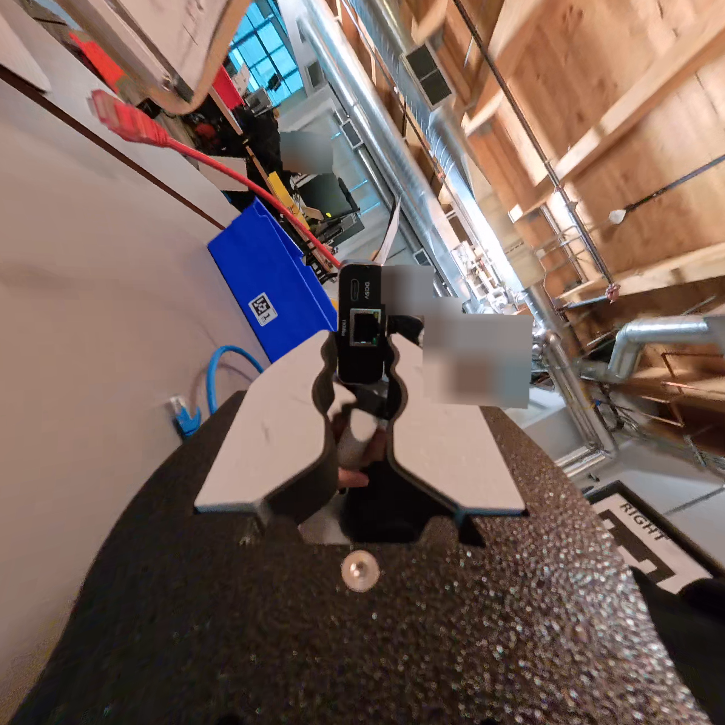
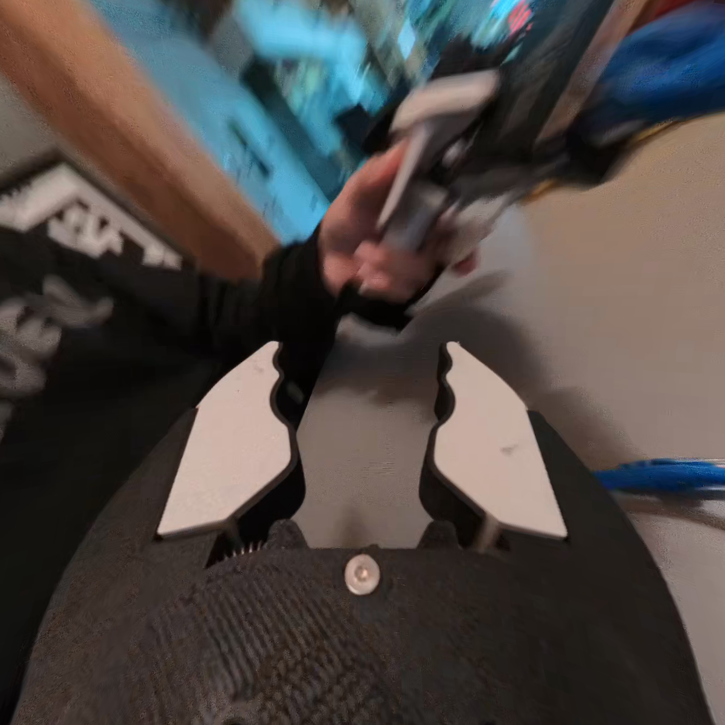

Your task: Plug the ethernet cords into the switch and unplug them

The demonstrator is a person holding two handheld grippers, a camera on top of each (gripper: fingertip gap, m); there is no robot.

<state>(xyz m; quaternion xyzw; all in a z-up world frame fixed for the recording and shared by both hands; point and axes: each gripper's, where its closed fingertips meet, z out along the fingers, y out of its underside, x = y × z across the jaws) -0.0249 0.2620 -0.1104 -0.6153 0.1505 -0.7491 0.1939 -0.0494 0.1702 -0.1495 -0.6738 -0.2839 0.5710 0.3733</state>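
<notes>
Right wrist view: motion-blurred, right gripper (image 2: pixel 363 349) splayed, empty; left gripper (image 1: pixel 359 347) clamped on glossy black switch (image 1: pixel 360 333).

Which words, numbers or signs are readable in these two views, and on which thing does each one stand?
I do not copy out writing; this is where it stands.
Switch, clamped in the left gripper: small white print beside its ports.
Blue bin: white sticker with a square code and small print.
Corner plate, black and white: large clear letters.
Blurred plate, right wrist view: too blurred to read.
</notes>
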